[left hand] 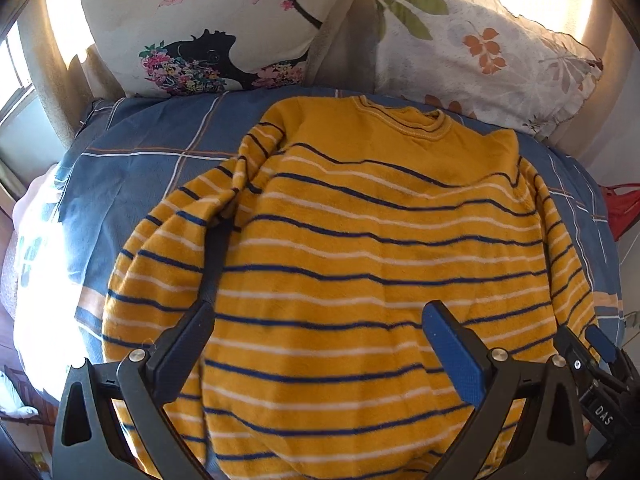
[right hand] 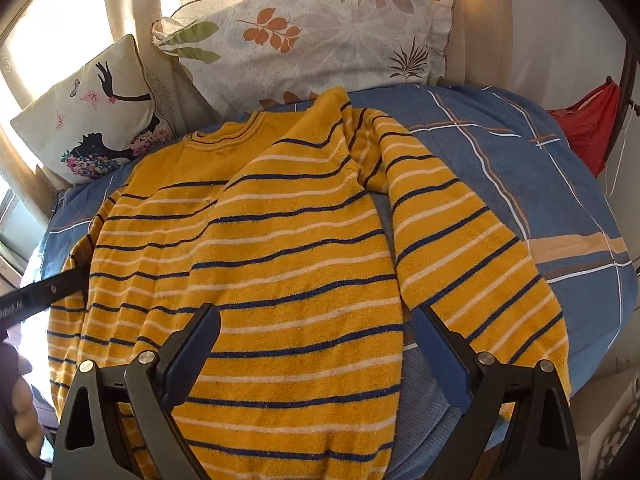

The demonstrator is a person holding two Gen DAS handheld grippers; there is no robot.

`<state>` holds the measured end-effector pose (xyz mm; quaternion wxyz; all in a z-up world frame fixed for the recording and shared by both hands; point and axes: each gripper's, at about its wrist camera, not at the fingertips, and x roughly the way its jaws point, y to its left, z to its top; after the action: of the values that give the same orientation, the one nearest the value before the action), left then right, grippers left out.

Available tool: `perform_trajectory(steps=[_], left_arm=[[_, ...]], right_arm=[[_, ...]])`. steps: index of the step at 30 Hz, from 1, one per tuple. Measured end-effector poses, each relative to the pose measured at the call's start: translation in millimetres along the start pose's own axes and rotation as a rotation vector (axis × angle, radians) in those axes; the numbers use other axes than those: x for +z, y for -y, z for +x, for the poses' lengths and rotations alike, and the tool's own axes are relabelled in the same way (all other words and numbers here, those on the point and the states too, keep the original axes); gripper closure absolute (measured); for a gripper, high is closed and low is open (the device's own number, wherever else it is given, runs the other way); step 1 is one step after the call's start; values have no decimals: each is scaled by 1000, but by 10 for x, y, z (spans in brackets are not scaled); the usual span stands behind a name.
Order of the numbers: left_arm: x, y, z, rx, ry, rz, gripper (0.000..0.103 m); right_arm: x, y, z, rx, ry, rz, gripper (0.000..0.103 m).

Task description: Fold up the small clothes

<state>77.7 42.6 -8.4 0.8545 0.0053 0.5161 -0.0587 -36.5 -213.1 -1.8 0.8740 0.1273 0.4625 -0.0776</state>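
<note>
Below me, the bed (left hand: 132, 168) fills both views, covered in a blue sheet with white and orange check lines. On it lies the sweater (left hand: 360, 248), mustard yellow with navy and white stripes, spread flat with its collar toward the pillows and its hem toward my cameras. In the left wrist view one sleeve is bunched and folded beside the body on the left; in the right wrist view the other sleeve (right hand: 472, 248) runs down the right side, lying on the sheet just beside the body.

Against the headboard, two pillows lean upright. One is a leaf-print pillow (right hand: 312, 28) with a frilled edge; the other is a smaller cushion (left hand: 208, 28) printed with a dark silhouette, flowers and butterflies. They sit side by side, the sweater's collar reaching just short of them. A red bag (right hand: 588, 124) hangs off the far right edge of the bed.

My left gripper (left hand: 320, 328) hovers over the lower body of the sweater, jaws spread wide with nothing between them. My right gripper (right hand: 316, 332) is likewise wide open and empty, one finger over the sweater's body, the other over the gap beside the sleeve. I cannot tell whether either touches the fabric.
</note>
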Motion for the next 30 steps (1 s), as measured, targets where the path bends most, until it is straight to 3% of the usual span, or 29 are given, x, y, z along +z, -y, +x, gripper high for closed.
perform_trajectory(steps=[7, 11, 13, 14, 15, 20, 25, 30], left_arm=[[807, -431, 554, 60, 27, 36, 1], [1195, -614, 1020, 5, -29, 26, 3], [1312, -647, 1255, -29, -82, 35, 22], [1350, -660, 1369, -55, -127, 31, 49], [1369, -671, 1471, -86, -173, 22, 86], [1444, -718, 1486, -10, -137, 34, 93], [1541, -960, 1501, 174, -93, 19, 97], [1516, -969, 1361, 166, -68, 30, 88]], right_arm=[[-56, -96, 243, -37, -91, 36, 6], [-121, -89, 309, -77, -128, 58, 6], [-145, -80, 330, -99, -143, 69, 6], [-155, -72, 334, -108, -148, 74, 6], [-160, -59, 341, -116, -153, 79, 6], [-172, -16, 380, -145, -176, 106, 8], [-150, -67, 436, -147, -188, 97, 8], [-99, -66, 472, -141, -183, 95, 8]])
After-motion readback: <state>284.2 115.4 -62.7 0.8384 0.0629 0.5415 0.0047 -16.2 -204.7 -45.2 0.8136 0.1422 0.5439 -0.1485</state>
